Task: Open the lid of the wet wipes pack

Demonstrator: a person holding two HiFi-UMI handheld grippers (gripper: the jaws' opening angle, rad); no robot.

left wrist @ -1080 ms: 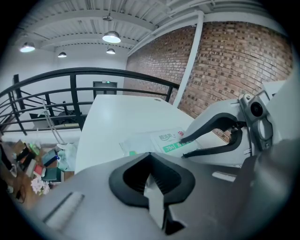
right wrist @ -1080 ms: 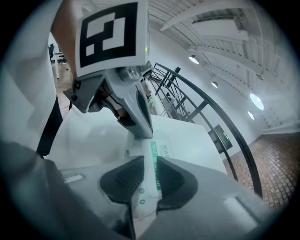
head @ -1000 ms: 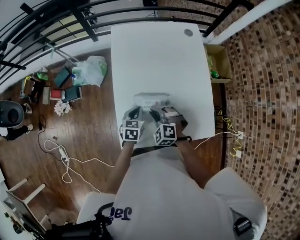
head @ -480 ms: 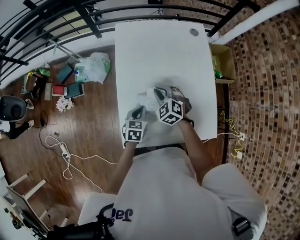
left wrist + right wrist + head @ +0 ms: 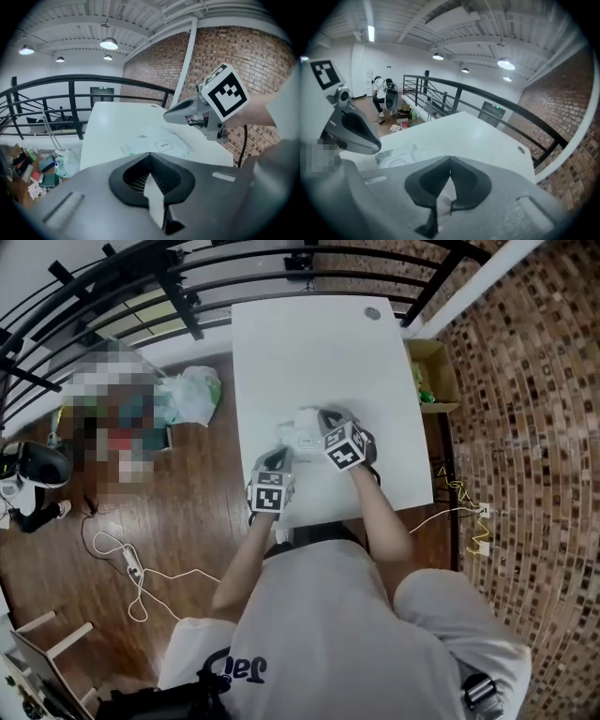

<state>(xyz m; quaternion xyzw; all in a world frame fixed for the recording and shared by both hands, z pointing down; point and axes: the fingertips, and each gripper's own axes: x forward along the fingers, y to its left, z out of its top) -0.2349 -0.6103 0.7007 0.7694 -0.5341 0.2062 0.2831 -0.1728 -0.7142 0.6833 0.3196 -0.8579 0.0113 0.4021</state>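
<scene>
White tabletop (image 5: 319,343), two tools flanking the wet wipes pack (image 5: 157,145).
Left tool (image 5: 150,154), jaws pressed together on nothing, hovers at 7 o'clock of the pack. The pack lies flat near the tabletop's middle, its lid apparently down. Right tool (image 5: 450,160), also pressed together and empty, hangs over the pack's 3 o'clock end. Judged step: the approach, lid not yet gripped. Next, one tool likely steadies the pack while the other spreads, pinches the lid's edge and lifts.
</scene>
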